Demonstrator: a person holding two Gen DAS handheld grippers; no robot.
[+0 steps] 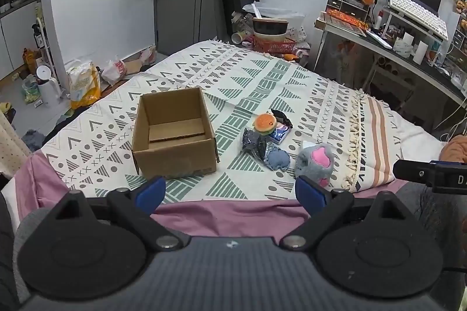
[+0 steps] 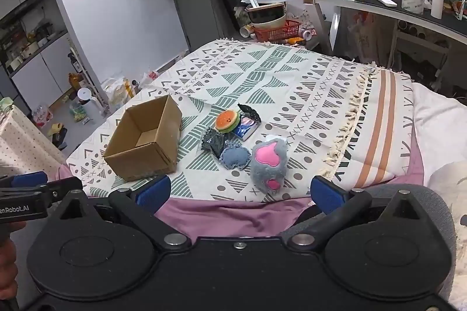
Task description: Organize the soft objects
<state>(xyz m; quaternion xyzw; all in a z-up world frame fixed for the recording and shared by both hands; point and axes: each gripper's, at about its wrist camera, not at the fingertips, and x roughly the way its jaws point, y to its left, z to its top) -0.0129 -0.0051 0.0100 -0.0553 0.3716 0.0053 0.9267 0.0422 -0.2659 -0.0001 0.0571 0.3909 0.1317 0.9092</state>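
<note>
Paw plush beyond wide jaws

On the bed, a patterned blanket spreads over a pink sheet, carrying an open cardboard box at left and, clustered just right, a burger plush, dark pouches, a blue denim heart and a grey paw plush.
</note>
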